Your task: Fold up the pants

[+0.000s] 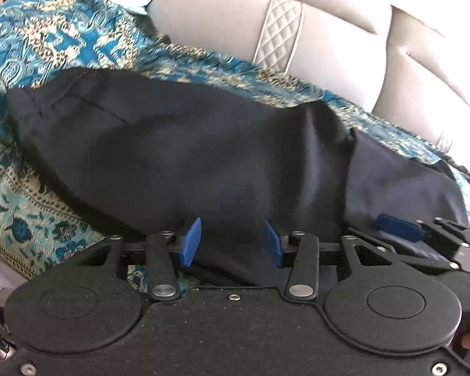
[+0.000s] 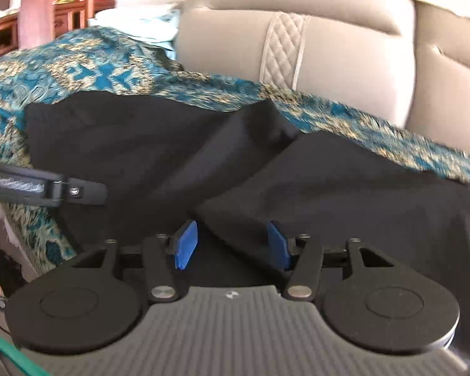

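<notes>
Partly folded black pants (image 1: 178,144) lie rumpled on a teal patterned cloth (image 1: 47,40); left gripper (image 1: 232,241) and right gripper (image 2: 232,244), jaws apart, grip nothing; smoothing and further folds remain.

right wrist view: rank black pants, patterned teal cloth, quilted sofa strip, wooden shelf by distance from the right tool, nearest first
1. black pants: directly under and ahead of the right tool, a fold lying between its open fingers.
2. patterned teal cloth: beneath and behind the pants.
3. quilted sofa strip: on the backrest, upper centre-right.
4. wooden shelf: far background, upper left.
</notes>
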`<action>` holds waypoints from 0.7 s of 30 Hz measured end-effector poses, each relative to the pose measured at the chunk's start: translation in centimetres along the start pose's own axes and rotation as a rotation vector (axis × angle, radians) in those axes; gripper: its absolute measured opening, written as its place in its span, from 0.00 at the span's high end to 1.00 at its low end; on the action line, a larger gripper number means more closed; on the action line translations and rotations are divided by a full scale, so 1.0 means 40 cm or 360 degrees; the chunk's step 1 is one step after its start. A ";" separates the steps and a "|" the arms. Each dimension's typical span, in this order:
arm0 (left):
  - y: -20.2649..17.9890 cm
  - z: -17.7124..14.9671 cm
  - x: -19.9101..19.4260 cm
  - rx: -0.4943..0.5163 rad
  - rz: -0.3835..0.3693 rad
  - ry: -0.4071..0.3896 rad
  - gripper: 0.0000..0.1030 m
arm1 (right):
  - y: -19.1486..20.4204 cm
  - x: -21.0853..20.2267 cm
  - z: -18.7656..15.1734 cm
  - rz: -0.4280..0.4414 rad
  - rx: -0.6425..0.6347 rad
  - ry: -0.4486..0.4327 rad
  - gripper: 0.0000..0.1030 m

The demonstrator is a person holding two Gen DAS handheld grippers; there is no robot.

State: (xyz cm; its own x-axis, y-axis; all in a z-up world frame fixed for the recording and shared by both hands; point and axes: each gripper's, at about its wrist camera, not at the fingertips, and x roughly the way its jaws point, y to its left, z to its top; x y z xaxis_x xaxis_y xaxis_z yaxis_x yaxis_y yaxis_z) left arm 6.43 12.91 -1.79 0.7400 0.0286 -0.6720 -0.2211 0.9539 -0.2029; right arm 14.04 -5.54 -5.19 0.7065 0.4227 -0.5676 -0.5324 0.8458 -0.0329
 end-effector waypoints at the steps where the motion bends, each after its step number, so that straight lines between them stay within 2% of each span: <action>1: 0.000 -0.002 0.001 0.0009 0.0006 -0.0003 0.61 | 0.005 -0.004 -0.005 -0.0048 -0.0044 -0.0015 0.45; 3: -0.009 -0.006 0.003 0.0061 0.0027 -0.0007 0.61 | 0.002 -0.005 -0.020 -0.0234 -0.0105 -0.0048 0.89; 5: -0.020 -0.010 0.007 0.0109 0.0054 -0.0008 0.61 | -0.037 -0.007 -0.027 -0.0504 -0.0069 -0.0059 0.90; 8: -0.032 -0.015 0.011 0.0163 0.0084 -0.0007 0.61 | -0.186 -0.046 -0.036 -0.0792 0.0170 -0.0060 0.90; 10: -0.035 -0.019 0.013 0.0180 0.0089 -0.0009 0.60 | -0.326 -0.100 -0.058 -0.1023 0.0336 -0.0050 0.90; 14: -0.040 -0.025 0.015 0.0207 0.0099 -0.0018 0.60 | -0.614 -0.259 -0.147 -0.1512 0.0784 0.0025 0.90; 16: -0.042 -0.026 0.016 0.0212 0.0105 -0.0020 0.59 | -0.720 -0.341 -0.207 -0.1698 0.1015 0.0113 0.89; 18: -0.046 -0.026 0.017 0.0210 0.0110 -0.0017 0.58 | -0.793 -0.405 -0.271 -0.1819 0.1215 0.0207 0.80; 19: -0.048 -0.026 0.019 0.0209 0.0113 -0.0014 0.57 | -0.817 -0.429 -0.302 -0.1820 0.1317 0.0237 0.57; 21: -0.052 -0.024 0.020 0.0214 0.0117 -0.0006 0.57 | -0.839 -0.460 -0.341 -0.1819 0.1458 0.0246 0.47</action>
State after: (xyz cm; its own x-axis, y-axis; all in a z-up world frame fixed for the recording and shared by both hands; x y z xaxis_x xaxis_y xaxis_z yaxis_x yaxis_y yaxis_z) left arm 6.87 10.68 -2.60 0.7273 0.1007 -0.6789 -0.1880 0.9806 -0.0559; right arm 12.55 -46.17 -4.86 0.4436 -0.5904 -0.6743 0.7844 0.6196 -0.0265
